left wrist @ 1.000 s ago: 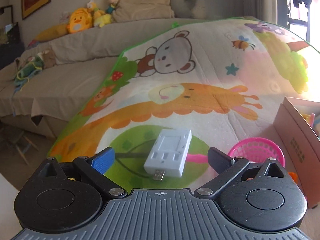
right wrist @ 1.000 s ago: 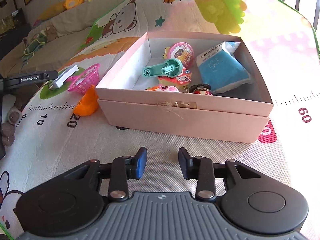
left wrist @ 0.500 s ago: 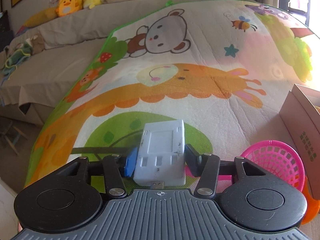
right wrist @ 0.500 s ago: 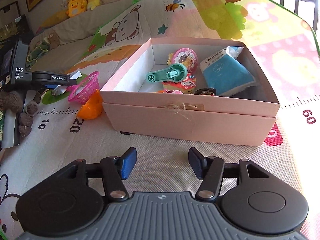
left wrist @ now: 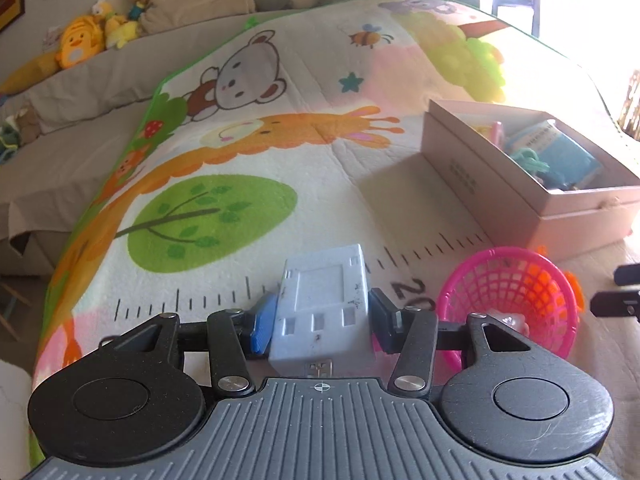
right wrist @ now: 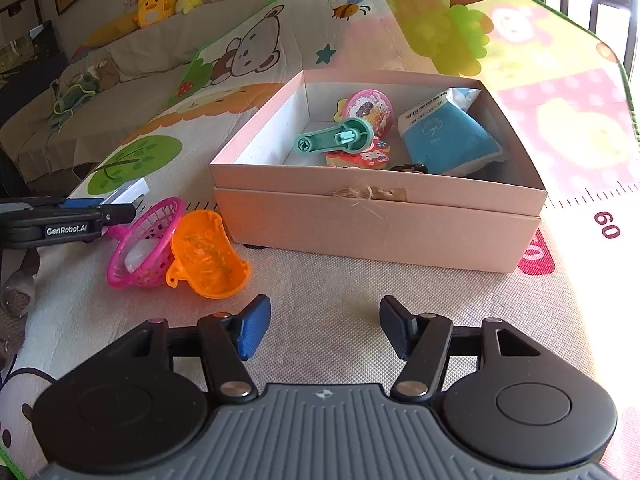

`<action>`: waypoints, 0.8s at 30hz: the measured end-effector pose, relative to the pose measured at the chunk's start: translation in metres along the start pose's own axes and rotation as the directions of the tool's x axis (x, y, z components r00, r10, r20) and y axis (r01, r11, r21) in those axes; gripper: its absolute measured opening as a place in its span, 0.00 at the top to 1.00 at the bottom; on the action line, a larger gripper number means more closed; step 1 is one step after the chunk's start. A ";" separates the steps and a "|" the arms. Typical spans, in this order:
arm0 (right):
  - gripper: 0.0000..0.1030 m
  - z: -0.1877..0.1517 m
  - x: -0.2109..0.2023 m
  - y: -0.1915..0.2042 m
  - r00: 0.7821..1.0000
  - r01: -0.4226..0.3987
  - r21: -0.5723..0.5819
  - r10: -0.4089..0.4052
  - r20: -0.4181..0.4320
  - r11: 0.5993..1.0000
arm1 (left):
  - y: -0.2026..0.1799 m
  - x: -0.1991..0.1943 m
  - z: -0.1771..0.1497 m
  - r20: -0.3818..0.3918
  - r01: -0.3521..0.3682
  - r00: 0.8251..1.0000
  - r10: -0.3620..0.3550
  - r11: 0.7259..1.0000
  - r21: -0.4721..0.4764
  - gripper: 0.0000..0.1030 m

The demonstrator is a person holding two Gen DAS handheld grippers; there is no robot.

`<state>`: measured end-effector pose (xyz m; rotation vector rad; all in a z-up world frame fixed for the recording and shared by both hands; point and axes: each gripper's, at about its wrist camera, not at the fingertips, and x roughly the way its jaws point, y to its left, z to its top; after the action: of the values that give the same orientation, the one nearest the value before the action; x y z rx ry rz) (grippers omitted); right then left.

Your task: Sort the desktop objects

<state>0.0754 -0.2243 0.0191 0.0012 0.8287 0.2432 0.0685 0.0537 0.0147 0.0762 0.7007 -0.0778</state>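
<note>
Two grippers are working by the pink box point(right wrist: 376, 224). Nearest it, the right gripper point(right wrist: 322, 330) is opening its jaws over bare mat point(right wrist: 320, 280), nothing between them. Left of the box, the left gripper point(left wrist: 322, 314) is clamping the white charger point(left wrist: 324, 304), just beyond the pink basket point(right wrist: 144, 244) and orange scoop point(right wrist: 208, 256).

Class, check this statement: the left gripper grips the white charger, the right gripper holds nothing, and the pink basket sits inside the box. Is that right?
One part is wrong. The pink basket is not inside the box; it lies on its side on the mat beside it, next to the orange scoop, as the right wrist view shows. The left gripper does grip the white charger, and the right gripper holds nothing, its jaws opening.
</note>
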 end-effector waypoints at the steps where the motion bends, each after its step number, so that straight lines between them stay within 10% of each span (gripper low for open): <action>1: 0.40 -0.001 -0.001 0.001 1.000 0.001 0.003 -0.001 -0.001 1.000 | -0.005 -0.009 -0.006 0.005 0.008 1.000 -0.008 1.000 0.013 0.47; 12: 0.37 -0.014 -0.017 0.023 0.999 -0.017 -0.031 0.018 0.033 0.999 | -0.030 -0.067 -0.050 0.020 0.128 0.992 -0.128 0.992 0.012 0.47; 24: 0.36 -0.016 -0.047 0.054 0.988 -0.068 -0.132 0.085 0.130 0.989 | -0.014 -0.081 -0.057 0.043 0.009 0.999 -0.009 1.000 -0.001 0.19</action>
<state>0.0219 -0.1834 0.0480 -0.0694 0.6778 0.3643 -0.0309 0.0492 0.0231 0.0704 0.6582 -0.0878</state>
